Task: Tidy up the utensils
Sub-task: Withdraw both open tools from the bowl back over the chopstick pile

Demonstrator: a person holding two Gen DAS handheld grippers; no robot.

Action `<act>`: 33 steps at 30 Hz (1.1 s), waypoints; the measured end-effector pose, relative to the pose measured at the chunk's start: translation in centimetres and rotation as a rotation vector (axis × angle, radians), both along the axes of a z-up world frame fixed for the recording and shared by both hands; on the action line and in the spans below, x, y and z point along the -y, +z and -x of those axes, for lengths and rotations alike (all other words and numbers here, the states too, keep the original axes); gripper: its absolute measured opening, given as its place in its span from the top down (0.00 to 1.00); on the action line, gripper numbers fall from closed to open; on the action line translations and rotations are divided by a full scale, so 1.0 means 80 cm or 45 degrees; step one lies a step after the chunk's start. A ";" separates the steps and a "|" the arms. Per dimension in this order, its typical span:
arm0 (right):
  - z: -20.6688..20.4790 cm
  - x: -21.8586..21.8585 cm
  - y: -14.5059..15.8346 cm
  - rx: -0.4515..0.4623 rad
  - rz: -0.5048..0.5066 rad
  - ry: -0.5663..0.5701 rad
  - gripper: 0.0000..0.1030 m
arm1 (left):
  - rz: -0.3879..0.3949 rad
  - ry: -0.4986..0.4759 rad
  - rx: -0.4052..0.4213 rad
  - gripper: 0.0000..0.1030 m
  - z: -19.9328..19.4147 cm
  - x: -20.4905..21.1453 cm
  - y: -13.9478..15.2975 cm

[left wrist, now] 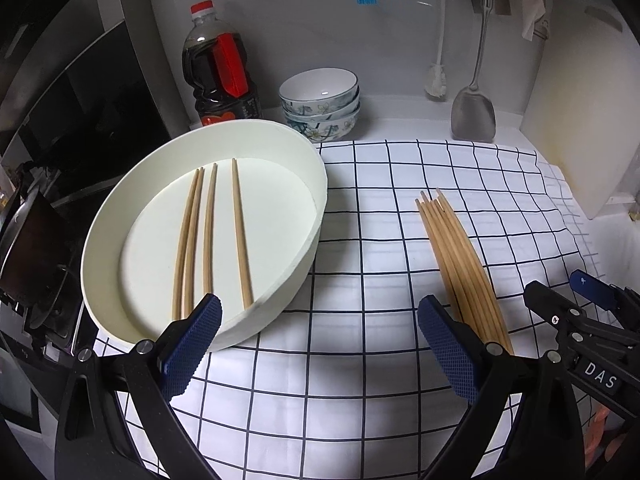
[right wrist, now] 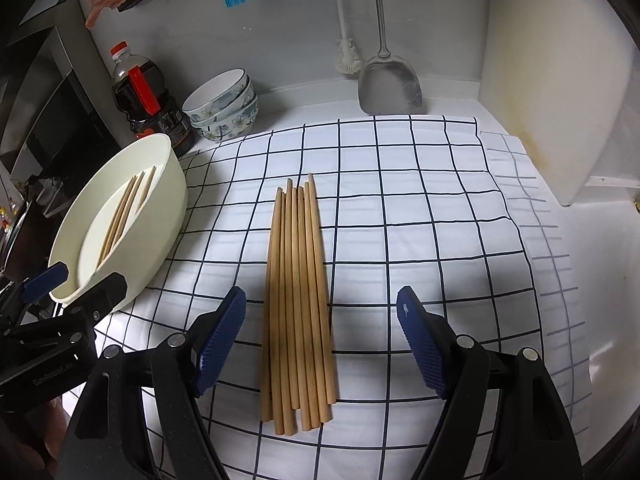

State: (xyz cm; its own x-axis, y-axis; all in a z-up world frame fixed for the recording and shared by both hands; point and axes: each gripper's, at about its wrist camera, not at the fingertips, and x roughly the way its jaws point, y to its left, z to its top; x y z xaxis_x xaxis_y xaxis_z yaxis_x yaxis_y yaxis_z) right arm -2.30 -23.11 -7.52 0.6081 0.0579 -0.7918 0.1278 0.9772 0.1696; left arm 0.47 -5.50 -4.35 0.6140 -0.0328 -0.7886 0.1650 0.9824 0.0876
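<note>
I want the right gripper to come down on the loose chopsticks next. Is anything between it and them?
Nothing visible. The right gripper has its jaws open, one on each side of the chopsticks, which lie alone on the checked cloth. The bowls, bottle and spatula stand well behind them.

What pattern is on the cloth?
White cloth with a dark grid of squares; clearest in the right wrist view.

A home kitchen counter.
At its back edge stand a soy sauce bottle (left wrist: 218,68) and stacked bowls (left wrist: 320,100); a spatula (right wrist: 390,80) and brush (right wrist: 348,56) hang on the wall.
</note>
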 end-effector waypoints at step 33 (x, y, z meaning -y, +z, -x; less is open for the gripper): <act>-0.013 0.028 -0.053 -0.015 -0.009 0.028 0.28 | -0.052 0.000 -0.021 0.06 -0.001 0.029 -0.039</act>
